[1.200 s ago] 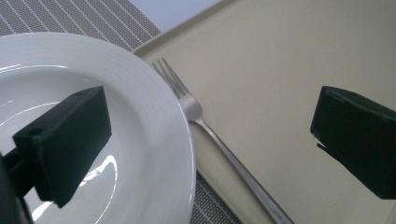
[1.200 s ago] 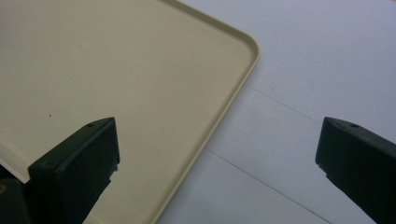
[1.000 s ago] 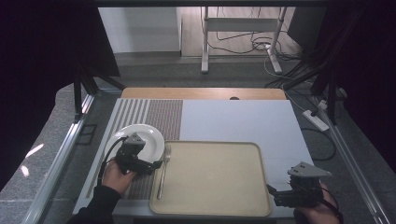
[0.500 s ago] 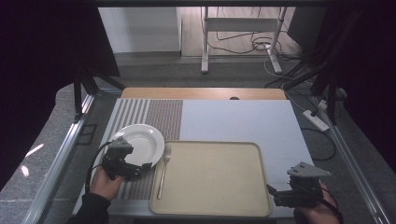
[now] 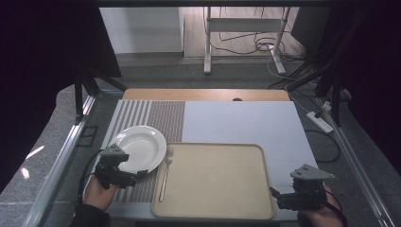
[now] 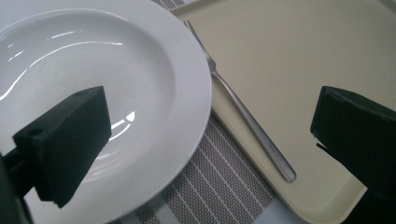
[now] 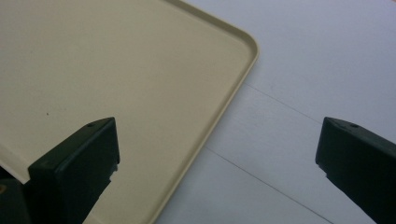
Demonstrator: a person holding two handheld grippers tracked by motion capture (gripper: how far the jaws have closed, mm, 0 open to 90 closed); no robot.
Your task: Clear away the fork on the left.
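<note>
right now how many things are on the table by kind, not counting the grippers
plate: 1
fork: 1
tray: 1
striped placemat: 1
total: 4

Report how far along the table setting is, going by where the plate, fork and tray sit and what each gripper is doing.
Done: the white plate lies on the striped placemat, and the fork rests along the left rim of the beige tray. In hand: nothing. The left gripper is open at the plate's near edge, and the right gripper is open at the tray's right edge. Left, probably: the tray's middle is bare.
</note>
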